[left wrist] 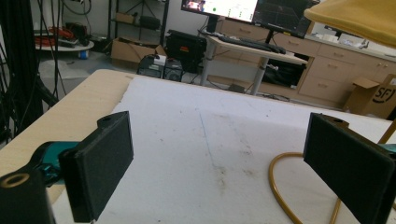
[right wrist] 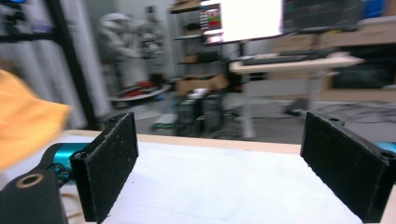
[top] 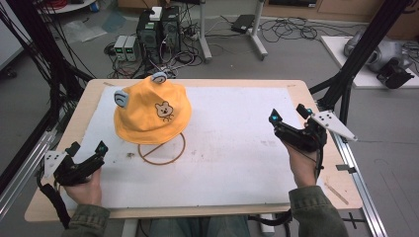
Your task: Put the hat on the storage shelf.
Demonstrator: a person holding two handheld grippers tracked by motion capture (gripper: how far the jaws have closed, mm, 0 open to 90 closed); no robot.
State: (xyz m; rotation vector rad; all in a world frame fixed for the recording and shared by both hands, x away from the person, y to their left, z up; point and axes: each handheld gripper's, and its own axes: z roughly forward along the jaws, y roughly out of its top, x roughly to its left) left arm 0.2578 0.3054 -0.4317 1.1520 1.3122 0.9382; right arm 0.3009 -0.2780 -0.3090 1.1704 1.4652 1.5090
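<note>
A yellow bucket hat (top: 148, 116) with a bear face and two grey-blue ears sits on a thin brass-coloured wire stand, whose ring base (top: 161, 157) rests on the white mat. My left gripper (top: 88, 147) is held near the table's front left, open and empty, a short way left of the ring. In the left gripper view its gripper (left wrist: 224, 163) has pads (left wrist: 100, 163) wide apart, with the ring (left wrist: 278, 186) and the hat brim (left wrist: 359, 18) at the right. My right gripper (top: 288, 113) is open at the table's right, well clear of the hat. In the right gripper view its gripper (right wrist: 219, 158) holds nothing; the hat (right wrist: 23, 121) blurs at the left.
A white mat (top: 232, 148) covers most of the wooden table (top: 89, 94). Black frame posts (top: 356, 54) rise at the right edge, and cables hang at the left. Computer boxes (top: 158, 29) and cords lie on the floor beyond the table's far edge.
</note>
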